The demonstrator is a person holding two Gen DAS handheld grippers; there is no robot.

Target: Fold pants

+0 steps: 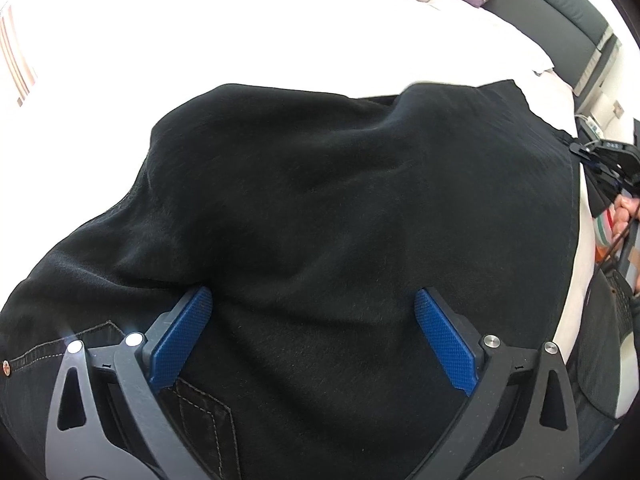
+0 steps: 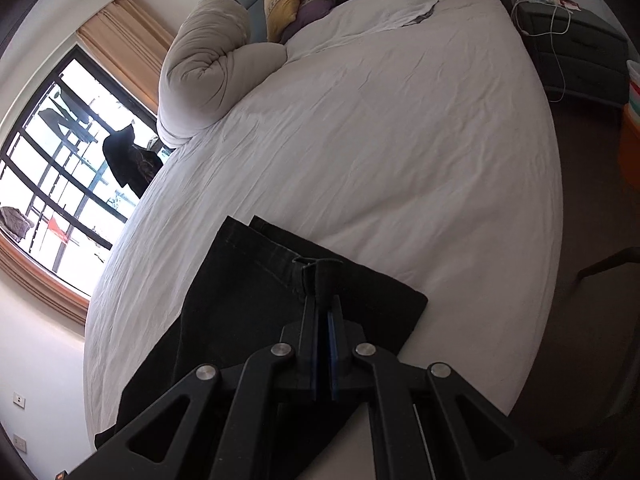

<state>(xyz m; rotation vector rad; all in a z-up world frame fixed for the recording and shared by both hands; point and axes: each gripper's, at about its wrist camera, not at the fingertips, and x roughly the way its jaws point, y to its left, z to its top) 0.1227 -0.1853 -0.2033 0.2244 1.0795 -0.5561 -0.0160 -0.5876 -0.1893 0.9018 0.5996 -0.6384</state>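
Where the black pants (image 1: pixel 320 208) spread over the white bed (image 2: pixel 400 128), the left tongs (image 1: pixel 312 332) stand wide, blue pads (image 1: pixel 182 336) resting on cloth that fills the space ahead and between them. The right tongs (image 2: pixel 323 304) are pinched narrow on the pants' edge, cloth trailing back leftward beneath them.
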